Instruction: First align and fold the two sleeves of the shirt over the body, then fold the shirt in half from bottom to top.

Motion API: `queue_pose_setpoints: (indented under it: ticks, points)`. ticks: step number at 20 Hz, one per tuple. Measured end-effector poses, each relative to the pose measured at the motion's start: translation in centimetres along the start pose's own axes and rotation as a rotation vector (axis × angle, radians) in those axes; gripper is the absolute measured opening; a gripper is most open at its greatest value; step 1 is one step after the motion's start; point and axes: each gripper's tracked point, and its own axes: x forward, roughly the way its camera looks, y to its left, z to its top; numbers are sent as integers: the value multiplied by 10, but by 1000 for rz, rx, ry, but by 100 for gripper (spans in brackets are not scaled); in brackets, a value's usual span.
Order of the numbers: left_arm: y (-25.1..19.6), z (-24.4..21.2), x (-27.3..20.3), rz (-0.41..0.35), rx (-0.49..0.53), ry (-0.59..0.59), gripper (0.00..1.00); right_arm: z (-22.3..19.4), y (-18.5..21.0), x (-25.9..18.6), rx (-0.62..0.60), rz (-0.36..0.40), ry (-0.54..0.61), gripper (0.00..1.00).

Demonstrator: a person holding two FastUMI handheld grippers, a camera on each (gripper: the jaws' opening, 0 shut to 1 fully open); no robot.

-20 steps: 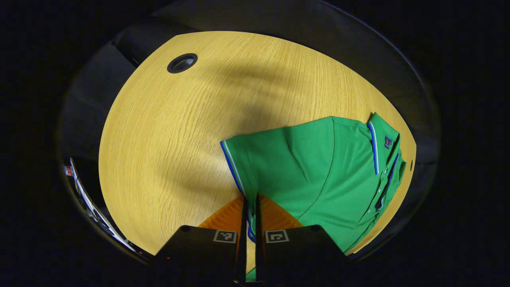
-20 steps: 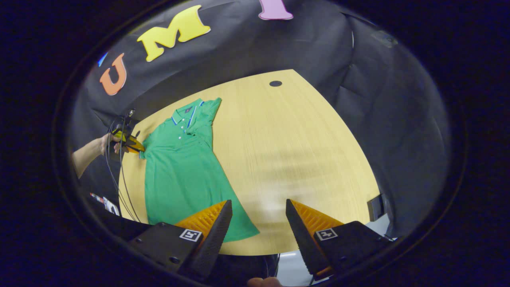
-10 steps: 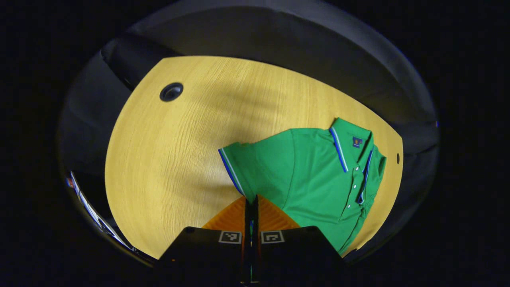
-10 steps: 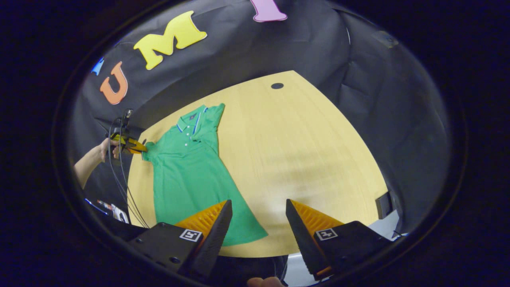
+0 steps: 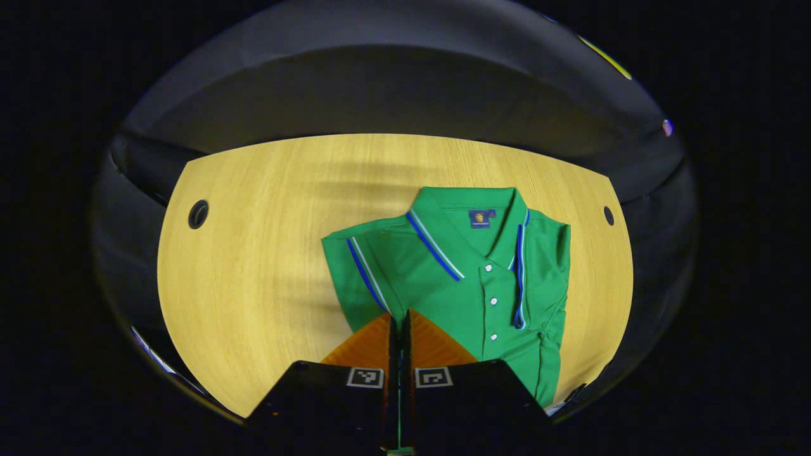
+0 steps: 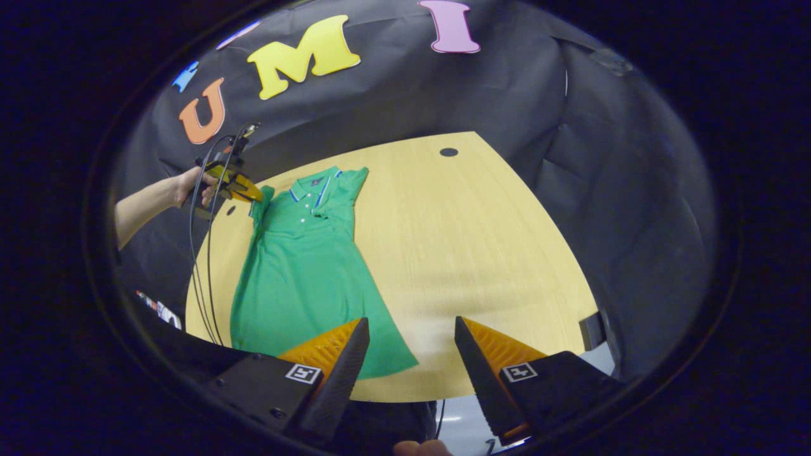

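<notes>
Left gripper (image 5: 399, 326) clenches the shirt's (image 5: 481, 285) sleeve (image 5: 361, 272), lifted; right gripper (image 6: 408, 345) hovers released.

Left claw (image 5: 399, 332): ridged wedge fingers on black housings, each carrying a square white-bordered marker. Right claw (image 6: 407, 354): same build, serrated inner finger edges. Bare forearm (image 6: 146, 204), black cables (image 6: 201, 253) hanging below the hand.

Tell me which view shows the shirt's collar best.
The left gripper view: the collar sits near the middle, large, with its stripes and the buttons below it plain. The right gripper view shows the collar far off and small, at the top of the whole shirt.
</notes>
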Motion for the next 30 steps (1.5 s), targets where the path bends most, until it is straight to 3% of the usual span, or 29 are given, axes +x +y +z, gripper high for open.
queue_pose_setpoints:
  ticks: [4,5,6,7,9,13,17,18,19,22,25,30]
  points:
    - [-38,0,25,-30,30,7,6,-15,-11,-7,22,-29,14,88]
    - [-45,0,27,-50,26,4,6,-14,-13,-9,22,-32,10,94]
    - [-49,0,27,-57,18,-3,10,-12,-13,-9,20,-31,7,87]
    - [-50,1,25,-61,7,-14,12,-11,-13,-9,15,-28,4,87]
    - [-55,3,19,-81,-31,-42,26,-6,-12,-6,-7,-21,-3,87]
    - [-41,-2,-19,-89,-62,-101,95,9,8,2,-83,27,-17,88]
    - [-15,-30,-75,-72,-45,-200,95,25,31,14,-209,50,-43,89]
    - [-4,-39,-90,-45,-35,-245,95,27,35,16,-247,50,-47,82]
    - [7,-50,-108,-22,-23,-293,95,28,44,19,-267,59,-45,89]
    - [23,-99,-148,6,11,-381,95,26,64,28,-300,94,-26,90]
    - [35,-169,-163,10,49,-369,98,18,73,35,-320,114,-6,90]
    - [34,-286,-152,-51,16,-262,98,-15,62,45,-338,88,75,90]
